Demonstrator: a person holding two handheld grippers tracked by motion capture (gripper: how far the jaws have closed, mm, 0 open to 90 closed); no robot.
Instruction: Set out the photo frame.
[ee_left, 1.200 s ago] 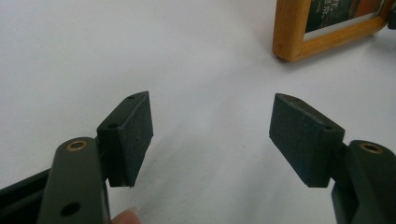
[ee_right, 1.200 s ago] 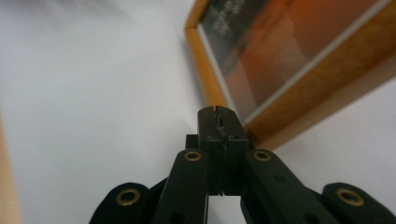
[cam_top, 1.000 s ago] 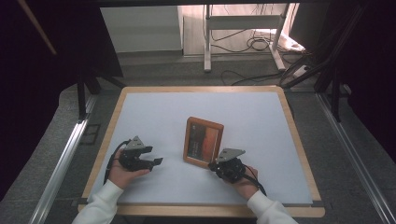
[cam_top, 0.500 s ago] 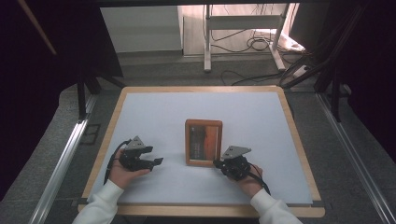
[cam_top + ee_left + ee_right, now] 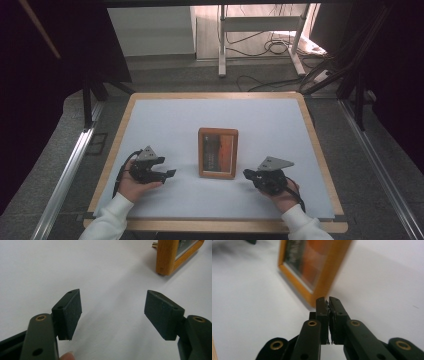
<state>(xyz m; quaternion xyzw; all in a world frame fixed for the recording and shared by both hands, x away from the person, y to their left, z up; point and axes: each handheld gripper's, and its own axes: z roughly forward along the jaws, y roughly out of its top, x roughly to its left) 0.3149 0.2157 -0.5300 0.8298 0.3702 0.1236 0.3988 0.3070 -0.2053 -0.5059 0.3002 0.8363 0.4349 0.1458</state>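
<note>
- Where the white, matte tabletop meets its pale wooden border, we see a person's white sleeves come in from the near edge.
- At the left, we find the left hand-held gripper resting low by the surface, a grey three-cornered plate on top; in the left gripper view its two black rectangular pads stand wide apart with nothing between them, their faces finely grained.
- Near the middle, we see a rectangular picture frame of warm orange-brown wood lying flat, with a glossy dark-and-orange picture inside.
- At the right, we find the right hand-held gripper just beside the frame's near right corner; in the right gripper view its jaws are pressed together, pad against pad, holding nothing, with brass-coloured rivets on the black arms.
</note>
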